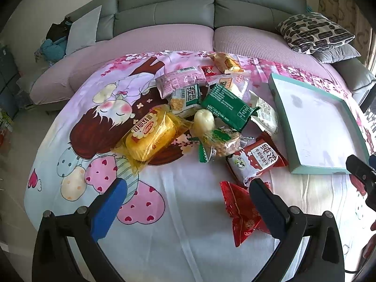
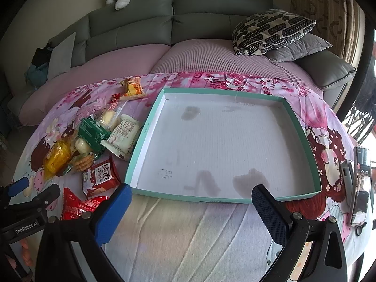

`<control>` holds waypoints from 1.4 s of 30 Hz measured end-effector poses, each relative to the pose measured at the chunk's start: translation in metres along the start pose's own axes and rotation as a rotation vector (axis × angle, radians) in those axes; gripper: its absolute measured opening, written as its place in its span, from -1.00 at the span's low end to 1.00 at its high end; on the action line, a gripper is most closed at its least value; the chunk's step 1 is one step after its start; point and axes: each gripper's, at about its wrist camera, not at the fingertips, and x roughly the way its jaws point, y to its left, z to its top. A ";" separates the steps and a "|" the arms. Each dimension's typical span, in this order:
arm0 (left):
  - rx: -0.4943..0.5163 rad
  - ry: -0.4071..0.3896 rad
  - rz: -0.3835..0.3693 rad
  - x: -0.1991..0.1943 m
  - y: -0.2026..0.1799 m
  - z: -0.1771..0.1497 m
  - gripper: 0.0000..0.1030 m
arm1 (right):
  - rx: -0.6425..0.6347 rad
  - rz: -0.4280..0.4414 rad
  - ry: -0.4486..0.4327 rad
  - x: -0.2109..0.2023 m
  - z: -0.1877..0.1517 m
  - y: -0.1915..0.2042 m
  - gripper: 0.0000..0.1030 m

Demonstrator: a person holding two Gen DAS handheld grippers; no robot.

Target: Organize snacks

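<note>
The left gripper, jaws spread and empty, is nearer the red packet, lying lengthwise beside its right-hand jaw

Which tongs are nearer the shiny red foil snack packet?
Left. The left tongs have it beside their right finger; the right tongs sit off to the red foil snack packet's right, facing the tray.

- Your left wrist view looks forward and down, close over the snack pile.
- Your right wrist view faces the tray.
- Both share pile, tray and sofa.
</note>
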 end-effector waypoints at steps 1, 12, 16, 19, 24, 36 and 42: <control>0.001 0.001 -0.003 0.000 0.000 0.000 1.00 | 0.000 -0.002 0.003 0.000 0.000 0.000 1.00; 0.006 0.004 -0.011 0.000 -0.001 -0.001 1.00 | -0.005 -0.005 0.008 0.001 0.000 0.001 1.00; 0.009 0.007 -0.018 0.001 -0.001 -0.001 1.00 | -0.003 -0.006 0.008 0.002 0.000 0.001 1.00; 0.009 0.006 -0.020 0.001 -0.002 -0.001 1.00 | -0.002 -0.007 0.008 0.002 0.000 0.000 1.00; 0.010 0.008 -0.022 0.001 -0.002 -0.001 1.00 | -0.003 -0.007 0.008 0.002 0.000 0.000 1.00; 0.081 0.029 -0.066 0.000 -0.016 -0.004 1.00 | -0.013 -0.025 0.014 0.004 0.000 0.002 1.00; 0.167 0.125 -0.164 0.019 -0.037 -0.008 0.97 | -0.011 -0.038 0.012 0.004 0.000 0.002 1.00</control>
